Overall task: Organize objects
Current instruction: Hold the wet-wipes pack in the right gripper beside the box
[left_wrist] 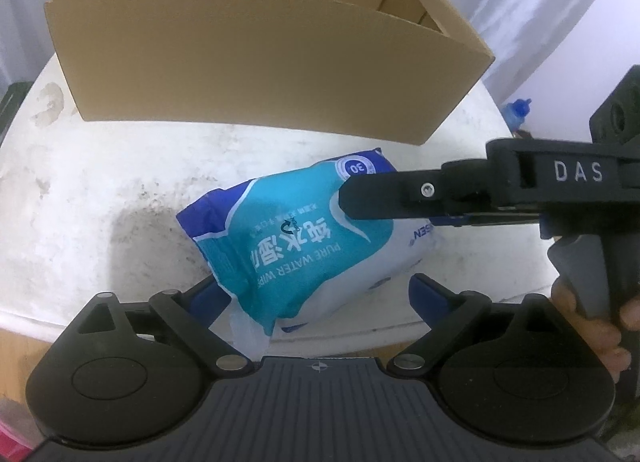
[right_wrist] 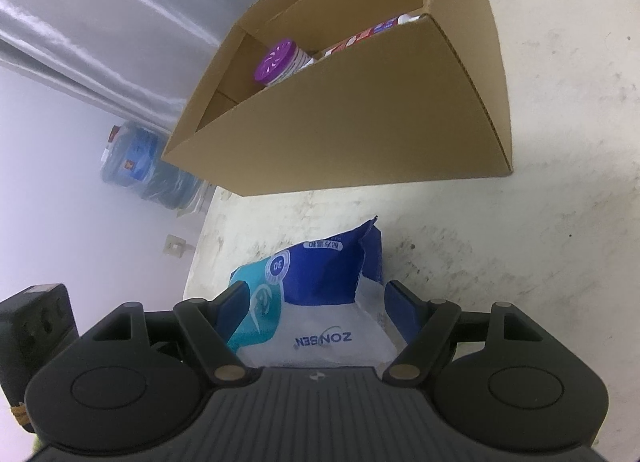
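Left wrist view: wipes pack (left_wrist: 304,238) lies on table (left_wrist: 100,190) before cardboard box (left_wrist: 256,62), long axis diagonal. Left gripper (left_wrist: 316,286) fingers spread, astride it; right gripper (left_wrist: 400,198) arrives from the right.

Right wrist view: right gripper (right_wrist: 316,302) fingers clasp pack (right_wrist: 320,302). Step: grasping; next, likely lift into box (right_wrist: 360,110).

Wipes pack (left_wrist: 304,238): glossy plastic film. Box (left_wrist: 256,62): matt corrugated cardboard. Table (left_wrist: 100,190): rough, stained, possibly painted.
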The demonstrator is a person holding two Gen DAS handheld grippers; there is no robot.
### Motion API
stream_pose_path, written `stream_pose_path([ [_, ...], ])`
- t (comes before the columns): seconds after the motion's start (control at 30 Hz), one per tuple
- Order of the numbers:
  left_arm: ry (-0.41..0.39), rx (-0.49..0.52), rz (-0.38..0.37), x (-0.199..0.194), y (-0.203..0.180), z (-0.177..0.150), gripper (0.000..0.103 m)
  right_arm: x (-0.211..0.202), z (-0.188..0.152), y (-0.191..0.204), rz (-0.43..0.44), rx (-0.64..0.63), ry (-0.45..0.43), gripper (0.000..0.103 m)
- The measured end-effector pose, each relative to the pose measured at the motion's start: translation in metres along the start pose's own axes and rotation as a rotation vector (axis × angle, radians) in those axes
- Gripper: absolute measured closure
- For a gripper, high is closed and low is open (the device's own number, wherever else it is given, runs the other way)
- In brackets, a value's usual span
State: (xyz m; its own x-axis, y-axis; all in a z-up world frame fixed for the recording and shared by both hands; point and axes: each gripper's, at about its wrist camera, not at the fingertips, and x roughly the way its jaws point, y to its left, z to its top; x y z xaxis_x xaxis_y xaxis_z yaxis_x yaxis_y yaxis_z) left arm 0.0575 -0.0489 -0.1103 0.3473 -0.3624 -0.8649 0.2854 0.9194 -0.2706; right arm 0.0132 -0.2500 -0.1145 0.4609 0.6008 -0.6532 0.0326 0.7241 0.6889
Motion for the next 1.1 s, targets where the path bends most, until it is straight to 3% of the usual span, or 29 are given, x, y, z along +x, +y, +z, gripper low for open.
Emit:
stream_pose_path([
  [0.67, 0.016, -0.011, -0.001, 0.014, -0.013, 0.006, 0.005, 0.001, -0.002, -0.001, 0.018, 0.005, 0.018, 0.025],
  [1.1, 0.005, 0.024, 0.014, 0.009, -0.028, 0.006, 0.005, -0.001, -0.003, 0.002, 0.005, -0.015, 0.009, 0.031],
])
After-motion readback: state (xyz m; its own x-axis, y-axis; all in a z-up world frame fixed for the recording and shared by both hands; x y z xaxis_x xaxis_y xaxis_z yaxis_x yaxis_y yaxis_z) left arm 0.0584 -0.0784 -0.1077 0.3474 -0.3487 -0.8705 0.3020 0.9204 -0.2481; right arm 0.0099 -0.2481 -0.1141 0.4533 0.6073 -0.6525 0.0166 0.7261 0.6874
